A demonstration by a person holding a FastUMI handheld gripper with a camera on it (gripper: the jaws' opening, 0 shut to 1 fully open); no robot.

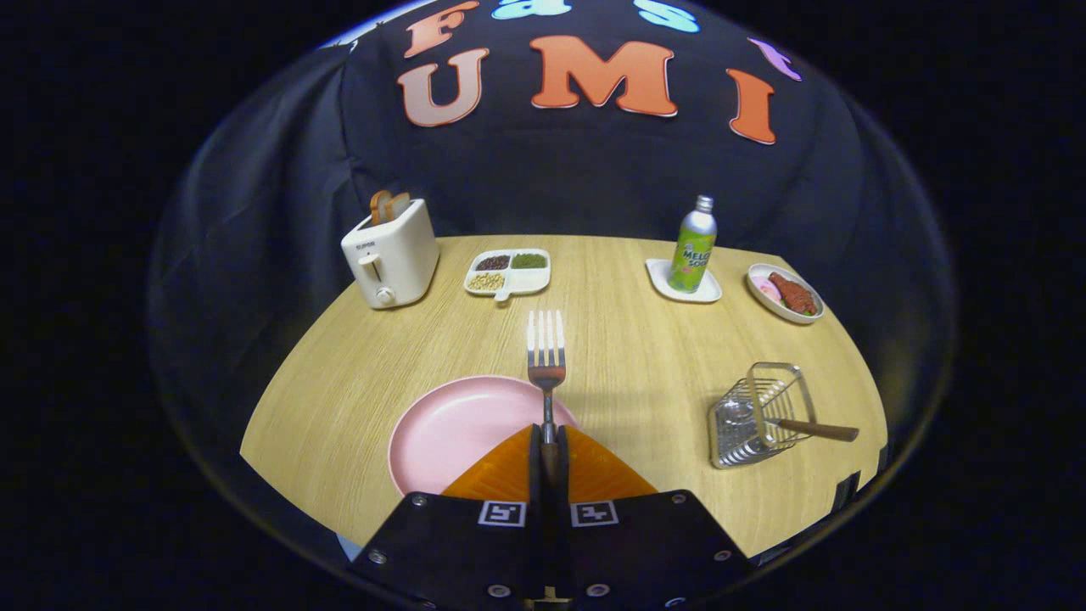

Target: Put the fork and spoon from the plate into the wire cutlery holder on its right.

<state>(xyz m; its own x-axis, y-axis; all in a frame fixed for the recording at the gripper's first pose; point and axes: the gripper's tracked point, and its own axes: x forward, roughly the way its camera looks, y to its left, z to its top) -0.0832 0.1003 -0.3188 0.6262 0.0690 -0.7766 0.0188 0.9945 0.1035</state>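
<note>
Gripper view | claw (549, 445) level, clamped on fork (546, 352) | above plate (458, 428)

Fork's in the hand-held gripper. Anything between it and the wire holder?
Nothing visible. The hand-held gripper is shut on the fork, lifted over the pink plate's far edge. Only bare table lies between it and the wire cutlery holder, which already holds a wooden-handled utensil.

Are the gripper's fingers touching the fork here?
Touching. The gripper view shows both fingers of the gripper closed against the handle of the fork, whose tines rise beyond them above the pink plate.
</note>
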